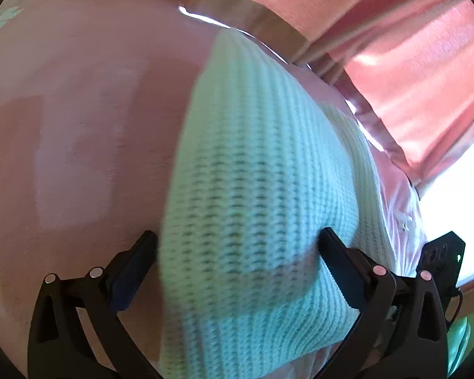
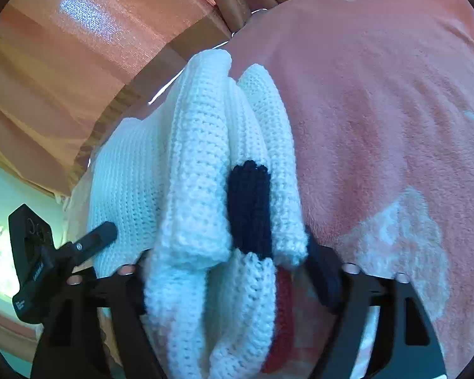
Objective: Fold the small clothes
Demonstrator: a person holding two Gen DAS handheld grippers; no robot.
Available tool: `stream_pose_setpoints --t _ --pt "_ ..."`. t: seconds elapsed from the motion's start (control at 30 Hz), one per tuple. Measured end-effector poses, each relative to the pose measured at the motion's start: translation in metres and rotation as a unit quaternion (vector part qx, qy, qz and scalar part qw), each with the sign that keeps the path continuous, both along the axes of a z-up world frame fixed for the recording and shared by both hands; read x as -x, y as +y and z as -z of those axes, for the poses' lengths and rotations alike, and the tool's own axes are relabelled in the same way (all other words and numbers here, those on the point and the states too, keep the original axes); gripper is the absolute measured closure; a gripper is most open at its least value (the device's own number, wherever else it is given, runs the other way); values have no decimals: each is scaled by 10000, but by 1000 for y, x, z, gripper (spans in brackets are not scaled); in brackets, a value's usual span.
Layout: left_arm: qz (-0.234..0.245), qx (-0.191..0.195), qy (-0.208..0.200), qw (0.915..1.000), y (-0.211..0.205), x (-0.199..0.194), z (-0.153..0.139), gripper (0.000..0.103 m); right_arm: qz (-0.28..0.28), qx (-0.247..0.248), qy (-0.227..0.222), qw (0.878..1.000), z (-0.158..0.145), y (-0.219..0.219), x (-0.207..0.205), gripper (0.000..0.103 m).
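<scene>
White ribbed knit fills both views: the small sweater (image 1: 262,189) lies on a pink fleece blanket (image 1: 79,126) and both claws are right at it. From the left wrist camera, the left claw (image 1: 237,246) has its black fingers (image 1: 344,262) spread wide, one on each side of a broad fold of the knit. The fabric bulges up between them, but the pads are apart and not pinching it, so that claw is open around the cloth. The right claw's body pokes in at the far right edge of this view.

Over on the right wrist camera, the sweater (image 2: 199,170) is bunched into several thick rolls running away from the lens, with a dark navy patch (image 2: 249,208) in the middle and a strip of red (image 2: 282,315) lower down. The right claw (image 2: 230,271) has those gathered rolls packed between its fingers (image 2: 324,281), which press in on both sides: it is gripping the bundle. The left claw (image 2: 91,240) shows at the left, its finger resting against the flat part of the knit. A pale pattern (image 2: 404,237) marks the blanket (image 2: 379,110), and a salmon curtain (image 2: 79,31) hangs behind.
</scene>
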State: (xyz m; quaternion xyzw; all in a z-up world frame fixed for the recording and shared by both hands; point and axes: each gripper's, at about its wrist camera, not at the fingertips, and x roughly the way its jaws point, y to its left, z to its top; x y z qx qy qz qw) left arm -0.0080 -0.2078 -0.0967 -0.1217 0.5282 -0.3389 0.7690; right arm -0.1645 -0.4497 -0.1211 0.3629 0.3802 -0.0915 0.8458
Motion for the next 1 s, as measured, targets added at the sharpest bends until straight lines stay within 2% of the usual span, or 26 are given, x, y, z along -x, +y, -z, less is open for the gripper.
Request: stream_pose_setpoints --t 0.07,0.1,0.13,0.2,0.27,0.43,0.6,0.73,0.9,1.0 --pt "72 7 102 9999 -6 0 -1 22 18 -243 -105 9996 0 -1 -1 56" --pt "86 11 127 9999 -9 0 -3 32 37 -269 -128 9996 -1 0 -1 59" --pt "131 20 131 9998 -10 1 -5 37 63 -242 -148 9996 -3 1 0 61" --pt "228 26 67 9997 -9 1 -14 55 125 -12 -264 9996 -14 8 6 63" --pt "329 110 -7 9994 -9 4 -28 59 166 173 -432 9988 -28 17 10 64" --pt "614 358 -324 9969 -1 14 -79 61 309 729 -812 9935 -72 43 20 65" --pt "908 731 -959 9885 29 28 -153 61 234 1244 -1390 9822 -139 81 35 65" --pt "957 988 -1615 9772 69 41 -208 61 7 1804 -1970 9637 -193 123 41 65" --pt "809 1351 -2531 9545 131 51 -277 61 -330 2282 -2871 9297 -251 176 39 65" --pt "696 1466 -2924 9424 158 50 -302 60 -542 2471 -3288 9099 -275 201 29 65"
